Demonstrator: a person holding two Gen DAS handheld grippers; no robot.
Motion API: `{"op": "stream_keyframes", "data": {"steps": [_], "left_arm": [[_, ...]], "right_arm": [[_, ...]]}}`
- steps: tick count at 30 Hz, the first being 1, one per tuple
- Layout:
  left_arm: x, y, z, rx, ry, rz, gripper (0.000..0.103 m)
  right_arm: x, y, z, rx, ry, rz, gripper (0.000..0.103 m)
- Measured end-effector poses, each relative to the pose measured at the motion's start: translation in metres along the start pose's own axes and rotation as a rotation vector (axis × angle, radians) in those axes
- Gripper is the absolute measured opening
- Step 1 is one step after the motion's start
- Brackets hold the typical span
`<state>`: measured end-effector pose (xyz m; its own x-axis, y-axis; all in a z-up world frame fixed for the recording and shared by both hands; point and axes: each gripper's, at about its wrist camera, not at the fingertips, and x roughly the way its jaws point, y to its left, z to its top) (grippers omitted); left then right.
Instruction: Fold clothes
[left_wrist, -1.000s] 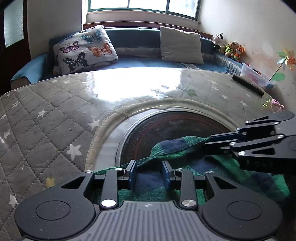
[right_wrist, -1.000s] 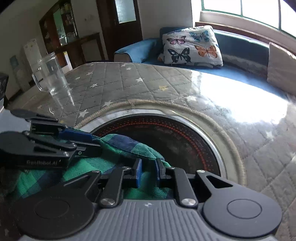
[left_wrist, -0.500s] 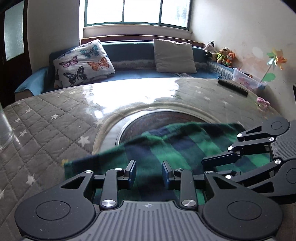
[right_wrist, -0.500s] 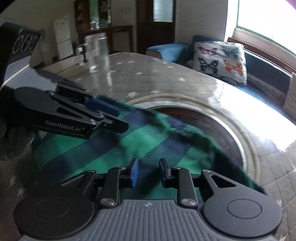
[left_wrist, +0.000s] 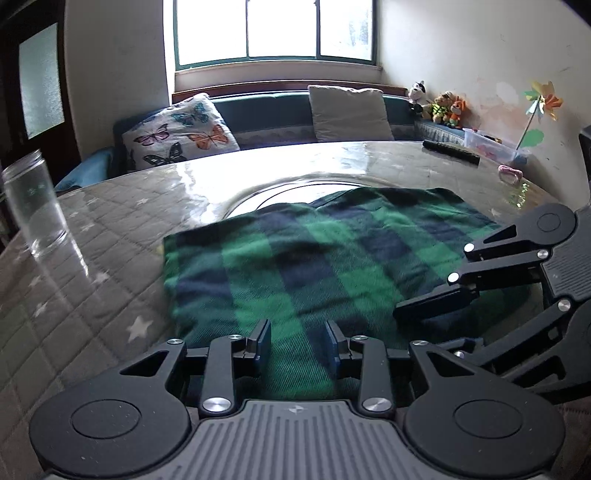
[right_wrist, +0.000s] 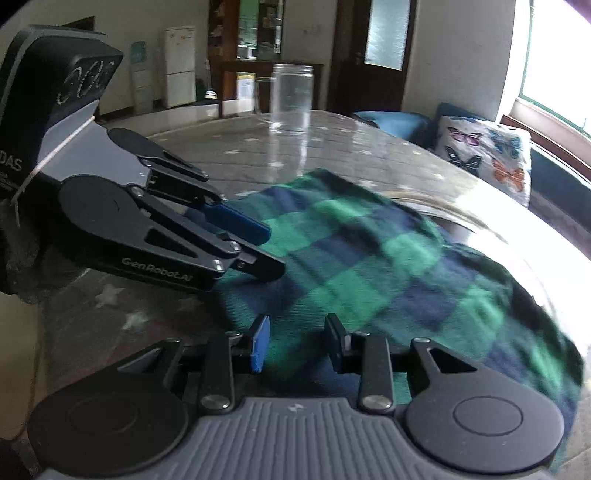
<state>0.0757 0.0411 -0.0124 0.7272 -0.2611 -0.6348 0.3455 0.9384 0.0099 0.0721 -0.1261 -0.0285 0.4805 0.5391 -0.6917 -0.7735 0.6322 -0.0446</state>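
A green and navy plaid cloth (left_wrist: 314, 266) lies folded flat on the table, its far edge over the round inset. My left gripper (left_wrist: 298, 343) hovers open above the cloth's near edge, nothing pinched between its blue pads. The right gripper (left_wrist: 424, 328) reaches in from the right, its fingers apart over the cloth's near right corner. In the right wrist view the same cloth (right_wrist: 369, 266) spreads ahead and to the right. There my right gripper (right_wrist: 296, 343) is open over the cloth's edge. My left gripper (right_wrist: 267, 251) points in from the left, open, just above the fabric.
The table (left_wrist: 110, 229) has a grey quilted star cover under a clear sheet, with a round inset (left_wrist: 295, 188) mid-table. A tall glass jar (left_wrist: 33, 206) (right_wrist: 290, 99) stands at the left. A black remote (left_wrist: 450, 151) and a plastic box (left_wrist: 487, 144) sit far right. A cushioned bench runs behind.
Both grippers drew back toward the near table edge. The bunched cloth came down spread flat in a folded rectangle. The right gripper's fingers widened and let go of the cloth.
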Motion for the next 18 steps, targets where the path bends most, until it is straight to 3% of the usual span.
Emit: {"op": "stream_keyframes", "data": {"steps": [6, 18], "left_arm": [[-0.015, 0.016, -0.007, -0.097, -0.027, 0.036, 0.037], [-0.025, 0.033, -0.025, -0.187, -0.023, 0.068, 0.036]], "right_arm": [[-0.016, 0.000, -0.011, 0.035, -0.011, 0.011, 0.038], [-0.062, -0.038, -0.062, 0.229, 0.010, -0.113, 0.039]]}}
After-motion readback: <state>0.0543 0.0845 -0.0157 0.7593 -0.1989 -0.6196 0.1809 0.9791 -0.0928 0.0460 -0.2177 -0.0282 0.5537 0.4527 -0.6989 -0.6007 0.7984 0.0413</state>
